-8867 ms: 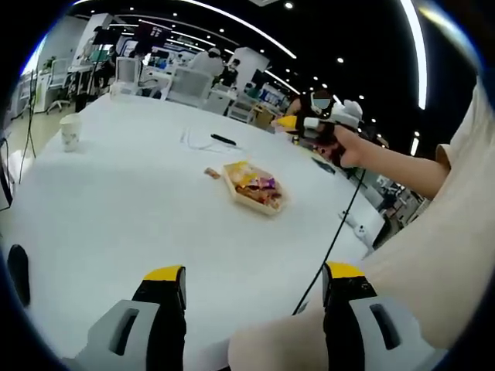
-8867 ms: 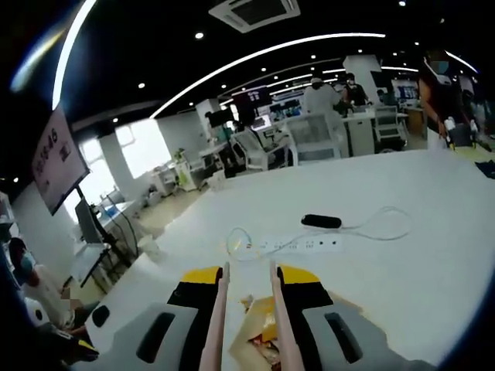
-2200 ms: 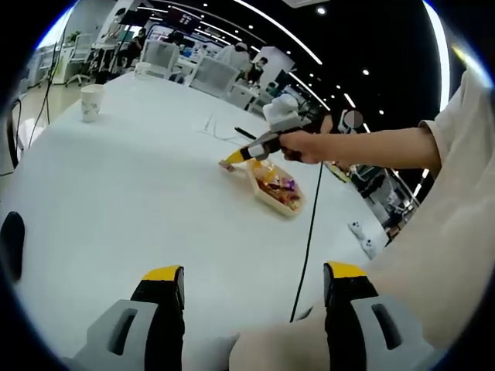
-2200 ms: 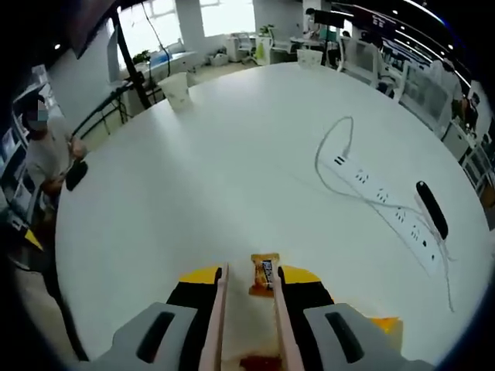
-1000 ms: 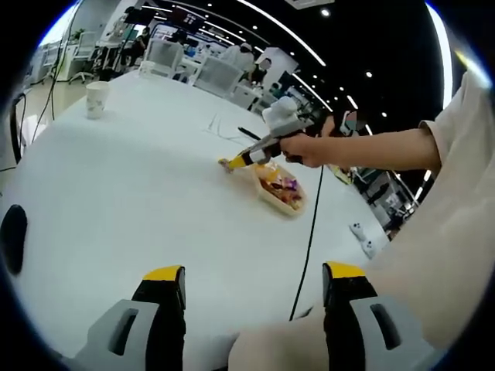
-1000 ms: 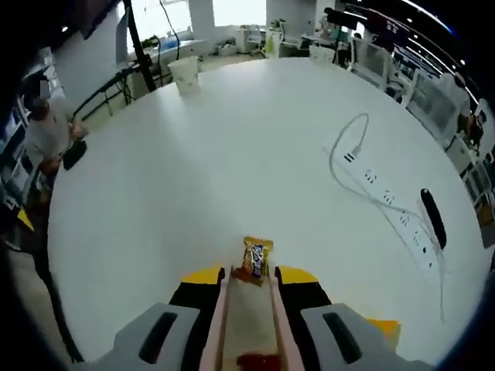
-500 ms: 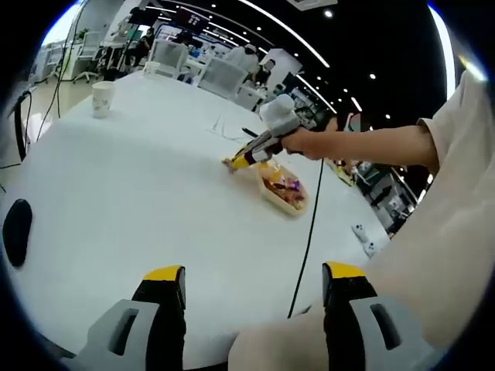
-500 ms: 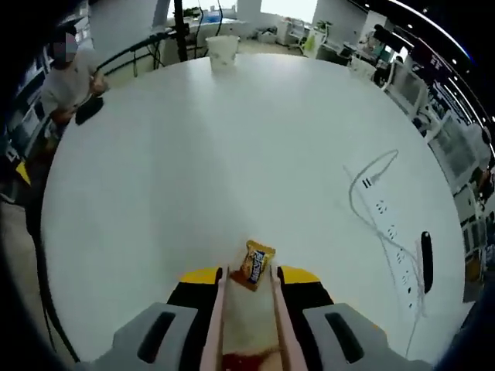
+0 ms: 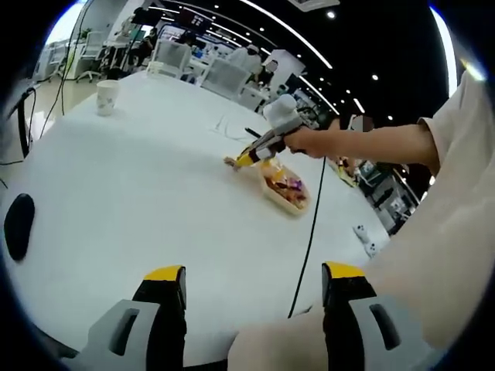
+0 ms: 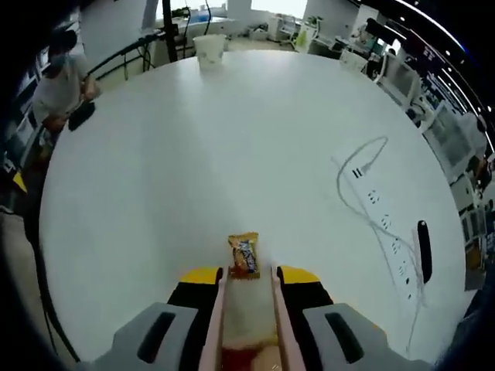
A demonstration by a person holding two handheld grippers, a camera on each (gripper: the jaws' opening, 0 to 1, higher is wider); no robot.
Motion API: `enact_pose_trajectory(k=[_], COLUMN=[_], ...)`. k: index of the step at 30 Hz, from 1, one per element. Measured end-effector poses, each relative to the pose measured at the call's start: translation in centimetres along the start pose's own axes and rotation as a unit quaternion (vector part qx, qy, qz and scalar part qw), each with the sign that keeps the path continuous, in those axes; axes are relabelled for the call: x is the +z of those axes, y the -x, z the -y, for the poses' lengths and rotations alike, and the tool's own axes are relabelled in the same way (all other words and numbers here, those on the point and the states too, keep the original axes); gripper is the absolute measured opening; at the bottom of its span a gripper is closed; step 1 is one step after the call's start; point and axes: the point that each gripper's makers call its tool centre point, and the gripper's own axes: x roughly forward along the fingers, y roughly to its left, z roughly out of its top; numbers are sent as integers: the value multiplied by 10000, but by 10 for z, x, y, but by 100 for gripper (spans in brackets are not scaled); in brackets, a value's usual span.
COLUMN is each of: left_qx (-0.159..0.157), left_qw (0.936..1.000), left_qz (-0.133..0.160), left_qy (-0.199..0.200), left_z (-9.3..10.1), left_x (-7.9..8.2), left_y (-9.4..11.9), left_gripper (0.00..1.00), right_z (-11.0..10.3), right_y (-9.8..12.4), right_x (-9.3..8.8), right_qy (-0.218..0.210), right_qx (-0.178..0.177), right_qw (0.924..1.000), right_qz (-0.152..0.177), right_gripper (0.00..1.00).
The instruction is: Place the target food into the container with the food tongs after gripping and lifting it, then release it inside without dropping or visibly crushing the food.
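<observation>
Left gripper view
Landmark: round white table (image 9: 139, 201), used for every place below.
Left gripper (image 9: 251, 297): held low over the table's near edge, its yellow-tipped jaws wide apart with nothing between them.
Container (image 9: 285, 188): a shallow tray on the table, toward the far right side, with colourful wrapped snacks inside.
Right gripper (image 9: 267, 139): held in a person's hand (image 9: 305, 143) over the table, just beside the container, its tip pointing down at a small snack packet (image 9: 230, 161) that lies on the table next to the container.
Paper cup (image 9: 107, 97): upright near the table's far left edge.
Cable (image 9: 308, 232): hangs from the hand down across the table's near right part.

Right gripper view
Right gripper (image 10: 246, 290): over the table, jaws pressing on the pale arms of the food tongs (image 10: 247, 317), so clamped on them; the tong arms stand slightly apart.
Snack packet (image 10: 244, 255): orange and yellow, flat on the table, right at the tong tips; whether the tips touch it cannot be told.
Power strip (image 10: 383, 232): on the table's right part, with a looping white cord.
Black remote-like bar (image 10: 423, 251): just beside the power strip, nearer the table's right edge.
Paper cup (image 10: 209, 50): at the table's far edge.
Seated person (image 10: 58, 89): beyond the table's left edge.
</observation>
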Motion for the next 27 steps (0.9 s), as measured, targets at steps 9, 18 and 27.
enact_pose_trajectory(k=[9, 18, 27], left_qx=[8, -16, -66], left_qw=[10000, 10000, 10000], left_qz=[-20, -38, -20], left_qy=[12, 9, -14], left_z=[-2, -1, 1], left_x=[-2, -2, 0], left_y=[1, 0, -5], left_gripper=[71, 71, 71], right_z=[5, 14, 16], right_y=[0, 8, 12], right_x=[-1, -1, 10], right_qy=[-164, -483, -2113], right_qx=[-9, -140, -226], right_qw=[9999, 9986, 9728], right_qz=[23, 149, 919], right_gripper=[28, 28, 28])
